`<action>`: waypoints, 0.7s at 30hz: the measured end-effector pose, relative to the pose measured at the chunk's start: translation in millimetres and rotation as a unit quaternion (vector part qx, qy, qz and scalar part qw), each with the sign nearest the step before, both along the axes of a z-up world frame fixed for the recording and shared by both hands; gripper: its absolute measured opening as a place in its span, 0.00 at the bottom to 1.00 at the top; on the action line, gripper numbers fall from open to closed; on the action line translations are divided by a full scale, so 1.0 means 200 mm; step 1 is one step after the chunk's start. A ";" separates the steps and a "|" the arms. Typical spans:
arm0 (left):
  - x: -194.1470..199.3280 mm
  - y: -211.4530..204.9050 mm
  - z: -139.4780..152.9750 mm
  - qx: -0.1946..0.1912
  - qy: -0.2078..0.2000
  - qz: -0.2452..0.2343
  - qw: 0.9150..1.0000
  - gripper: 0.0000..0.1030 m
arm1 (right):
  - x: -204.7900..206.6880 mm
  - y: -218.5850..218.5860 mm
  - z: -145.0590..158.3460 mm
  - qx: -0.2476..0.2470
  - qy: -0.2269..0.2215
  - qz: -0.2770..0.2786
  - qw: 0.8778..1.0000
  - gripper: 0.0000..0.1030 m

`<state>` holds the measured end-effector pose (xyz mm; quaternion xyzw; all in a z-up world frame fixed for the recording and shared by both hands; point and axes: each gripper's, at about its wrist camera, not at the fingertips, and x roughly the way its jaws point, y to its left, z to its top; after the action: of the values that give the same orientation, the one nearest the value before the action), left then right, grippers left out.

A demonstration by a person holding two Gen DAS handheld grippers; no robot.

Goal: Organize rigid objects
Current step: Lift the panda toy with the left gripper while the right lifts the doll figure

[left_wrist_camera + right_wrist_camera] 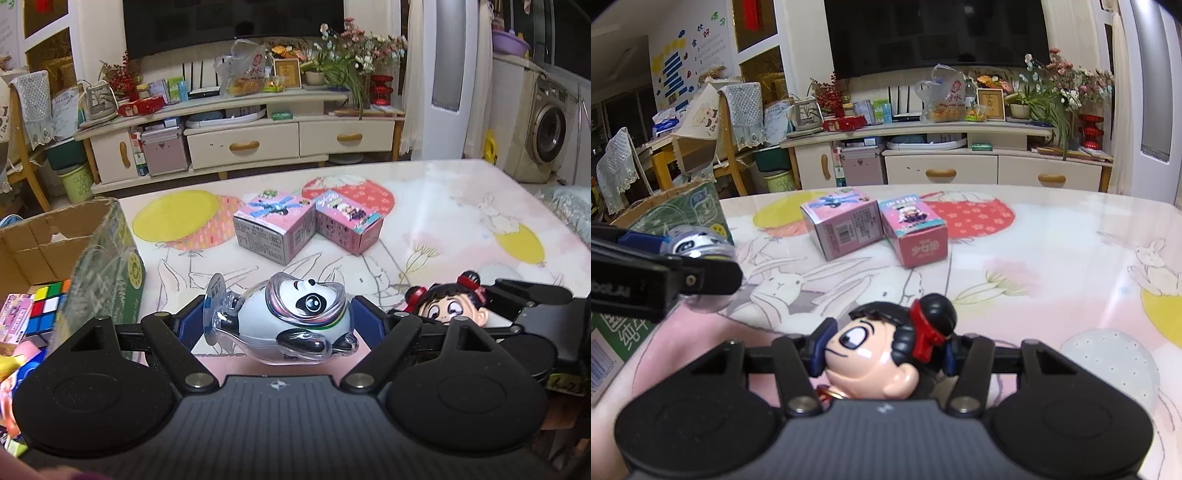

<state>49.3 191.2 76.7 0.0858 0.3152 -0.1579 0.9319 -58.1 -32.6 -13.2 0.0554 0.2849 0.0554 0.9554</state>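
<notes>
Left gripper [277, 325] tilted downward, blue pads pressed on panda figurine [295, 317]. Right gripper [882, 350] tilted downward alongside, pads pressed on doll head [882, 350].

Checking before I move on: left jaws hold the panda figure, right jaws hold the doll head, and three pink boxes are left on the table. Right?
Not quite: only two pink boxes are left on the table, side by side, as the right wrist view shows. The rest stands: the left gripper holds the panda figure and the right gripper holds the doll head.
</notes>
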 end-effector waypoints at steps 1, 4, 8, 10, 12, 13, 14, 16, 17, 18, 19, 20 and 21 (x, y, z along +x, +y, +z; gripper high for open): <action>0.00 0.02 0.01 -0.003 -0.002 0.000 1.000 0.99 | 0.00 0.01 0.01 -0.001 -0.001 0.000 1.000 0.52; -0.02 0.05 0.05 -0.010 -0.012 0.004 1.000 0.99 | -0.02 0.03 0.02 -0.003 -0.002 0.001 1.000 0.52; -0.03 0.10 0.12 -0.023 -0.023 0.006 0.999 0.99 | -0.05 0.07 0.05 -0.013 -0.003 0.004 1.000 0.52; -0.04 0.12 0.15 -0.026 -0.030 0.007 0.999 0.99 | -0.06 0.09 0.07 -0.017 -0.004 0.005 1.000 0.52; -0.05 0.15 0.18 -0.033 -0.036 0.008 0.999 0.99 | -0.07 0.11 0.09 -0.020 -0.008 0.006 1.000 0.52; -0.06 0.17 0.19 -0.036 -0.040 0.008 0.999 0.99 | -0.07 0.12 0.10 -0.020 -0.010 0.006 1.000 0.52; -0.07 0.18 0.21 -0.037 -0.044 0.009 0.998 0.99 | -0.07 0.13 0.12 -0.019 -0.012 0.006 1.000 0.52; -0.08 0.21 0.24 -0.040 -0.049 0.011 0.998 1.00 | -0.06 0.16 0.15 -0.019 -0.017 0.009 1.000 0.52; -0.09 0.23 0.25 -0.043 -0.051 0.013 0.998 0.99 | -0.06 0.18 0.16 -0.022 -0.020 0.010 1.000 0.52; -0.09 0.25 0.26 -0.046 -0.052 0.016 0.997 0.99 | -0.05 0.20 0.18 -0.023 -0.022 0.013 0.999 0.52; -0.09 0.27 0.27 -0.049 -0.055 0.019 0.997 0.99 | -0.05 0.22 0.20 -0.023 -0.025 0.016 0.999 0.52; -0.10 0.29 0.28 -0.050 -0.058 0.022 0.997 0.99 | -0.04 0.25 0.22 -0.021 -0.028 0.019 0.999 0.52; -0.10 0.31 0.29 -0.053 -0.060 0.027 0.996 0.99 | -0.04 0.27 0.25 -0.021 -0.032 0.024 0.999 0.52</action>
<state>30.0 253.1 134.8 0.0376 0.2518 -0.1440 0.9563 -66.0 21.6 36.2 0.0266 0.2564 0.0737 0.9634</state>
